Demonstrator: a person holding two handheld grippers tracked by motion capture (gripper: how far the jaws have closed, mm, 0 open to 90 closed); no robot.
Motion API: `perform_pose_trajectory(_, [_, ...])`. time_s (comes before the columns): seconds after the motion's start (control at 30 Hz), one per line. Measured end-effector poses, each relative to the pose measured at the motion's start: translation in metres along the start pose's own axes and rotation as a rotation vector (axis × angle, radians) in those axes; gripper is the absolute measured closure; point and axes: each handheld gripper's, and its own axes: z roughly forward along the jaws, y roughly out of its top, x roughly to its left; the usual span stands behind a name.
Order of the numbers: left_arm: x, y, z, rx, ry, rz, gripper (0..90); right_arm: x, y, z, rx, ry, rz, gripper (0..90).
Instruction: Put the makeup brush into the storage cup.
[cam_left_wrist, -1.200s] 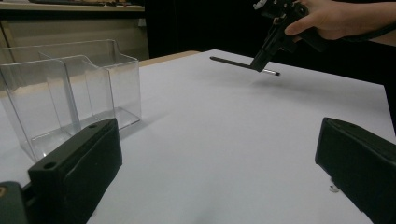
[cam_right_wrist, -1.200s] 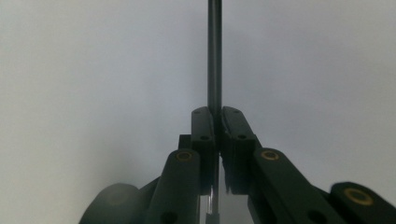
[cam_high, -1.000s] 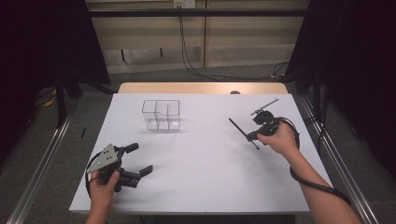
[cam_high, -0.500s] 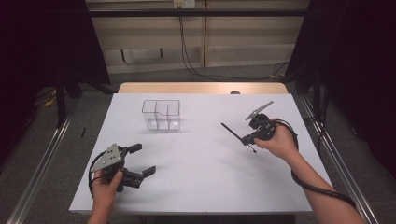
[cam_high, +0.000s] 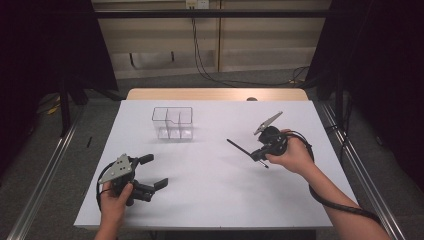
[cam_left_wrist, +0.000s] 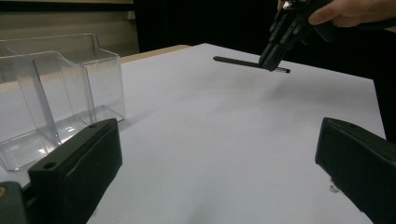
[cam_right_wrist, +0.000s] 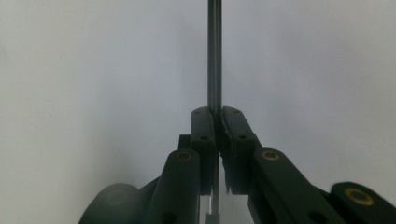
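Clear divided organizer (cam_high: 173, 122) is sitting empty, as far as visible. Right gripper (cam_high: 259, 155) is clamping a pen (cam_high: 239, 148) above the table (cam_high: 210, 190); left gripper (cam_high: 153, 172) is resting wide, holding nothing.

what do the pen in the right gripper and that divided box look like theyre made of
Pen: a thin dark rod with a dull sheen, plastic or metal, with a silvery tip; the look leaves it open. Divided box: clear hard plastic most likely, since the white table shows through its glossy walls.
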Motion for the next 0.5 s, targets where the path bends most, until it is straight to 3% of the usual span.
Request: perform_pose_trajectory(0.5, [-0.002, 0.001, 0.002, 0.004, -0.003, 0.004, 0.5, 0.020, 0.008, 0.005, 0.015, 0.041, -0.077, 84.8])
